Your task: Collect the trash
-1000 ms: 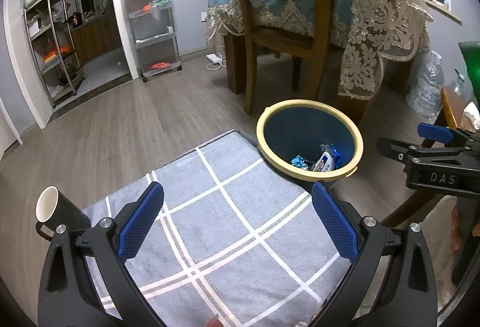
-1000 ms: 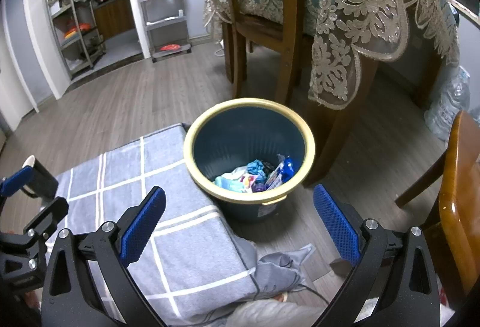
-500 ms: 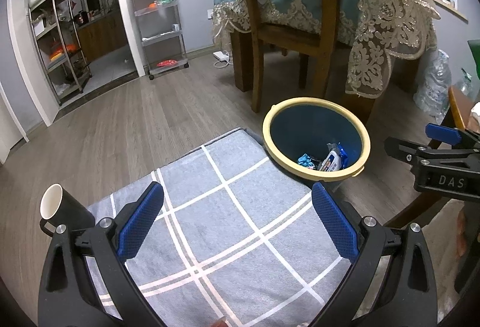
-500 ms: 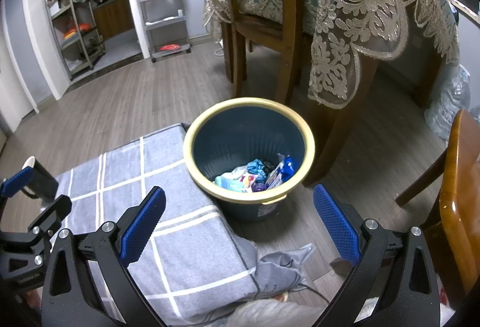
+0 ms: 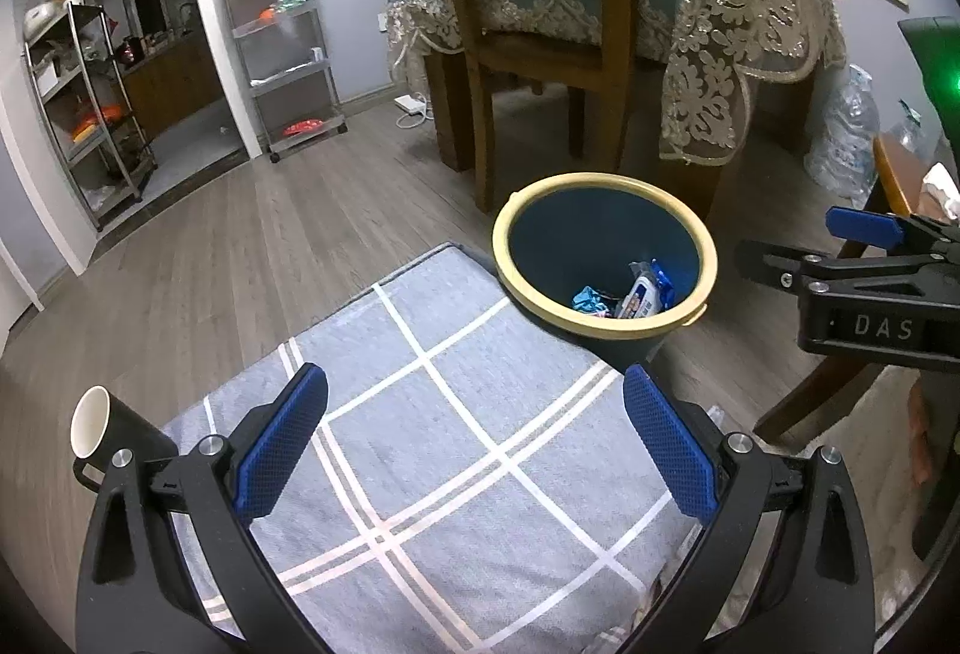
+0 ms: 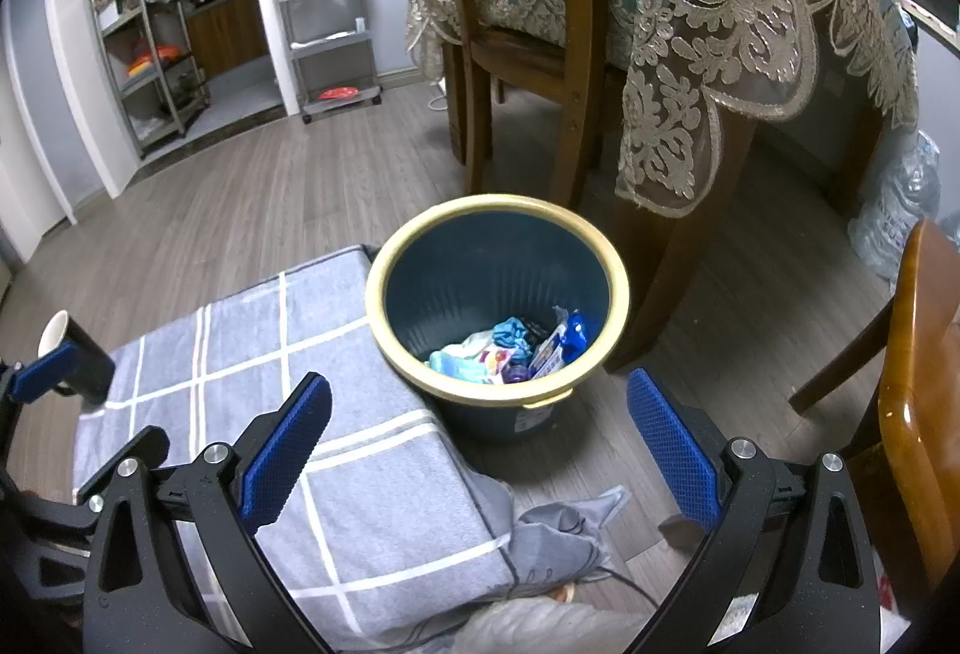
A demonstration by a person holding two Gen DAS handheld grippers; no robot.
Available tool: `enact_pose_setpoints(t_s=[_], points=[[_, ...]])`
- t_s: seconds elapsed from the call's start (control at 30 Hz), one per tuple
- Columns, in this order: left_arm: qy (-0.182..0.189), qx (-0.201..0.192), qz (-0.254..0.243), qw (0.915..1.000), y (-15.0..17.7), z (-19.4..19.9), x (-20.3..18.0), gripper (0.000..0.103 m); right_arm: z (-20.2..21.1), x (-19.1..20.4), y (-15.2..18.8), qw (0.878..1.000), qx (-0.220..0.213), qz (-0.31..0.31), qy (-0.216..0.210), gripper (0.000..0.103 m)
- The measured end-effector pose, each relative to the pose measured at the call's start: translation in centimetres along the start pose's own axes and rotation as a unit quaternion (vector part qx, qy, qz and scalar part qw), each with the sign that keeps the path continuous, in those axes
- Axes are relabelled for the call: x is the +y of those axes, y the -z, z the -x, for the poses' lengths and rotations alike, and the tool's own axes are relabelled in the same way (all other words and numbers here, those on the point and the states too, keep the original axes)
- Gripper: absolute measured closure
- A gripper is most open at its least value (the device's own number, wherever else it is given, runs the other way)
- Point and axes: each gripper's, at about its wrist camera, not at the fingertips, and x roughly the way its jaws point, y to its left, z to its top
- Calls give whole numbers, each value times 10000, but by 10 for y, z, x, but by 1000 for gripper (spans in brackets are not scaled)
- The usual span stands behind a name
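A dark blue bin with a yellow rim (image 5: 605, 330) (image 6: 384, 288) stands on the wood floor beside a grey checked cloth (image 5: 456, 450) (image 6: 336, 450). Wrappers and a blue-white packet (image 5: 645, 291) (image 6: 528, 351) lie in its bottom. My left gripper (image 5: 474, 441) is open over the cloth, empty, with the bin ahead to the right. My right gripper (image 6: 477, 444) is open and empty, just short of the bin; it also shows side-on in the left wrist view (image 5: 840, 264). A black cup with a white inside (image 5: 99, 429) (image 6: 72, 348) sits at the cloth's left edge.
A wooden chair (image 5: 540, 54) (image 6: 528, 54) and a table under a lace cloth (image 5: 738, 24) (image 6: 720, 42) stand behind the bin. A brown wooden edge (image 6: 918, 384) is at the right. Metal shelf racks (image 5: 282, 42) line the far wall. Plastic bags (image 5: 840, 138) lie at the right.
The left gripper has pulled back and risen a little, so the bin looks farther away. The right gripper has barely moved. Both stay open.
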Motion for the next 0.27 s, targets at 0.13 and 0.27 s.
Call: enact_pose_setpoints(t_s=[0.13, 0.27], points=[[-113, 101, 90, 9998, 1, -1, 6, 6, -1, -2, 1, 10000, -13, -51, 16, 5], [-162, 136, 394, 9990, 8, 9, 27, 6, -7, 1, 3, 10000, 39, -65, 43, 5]])
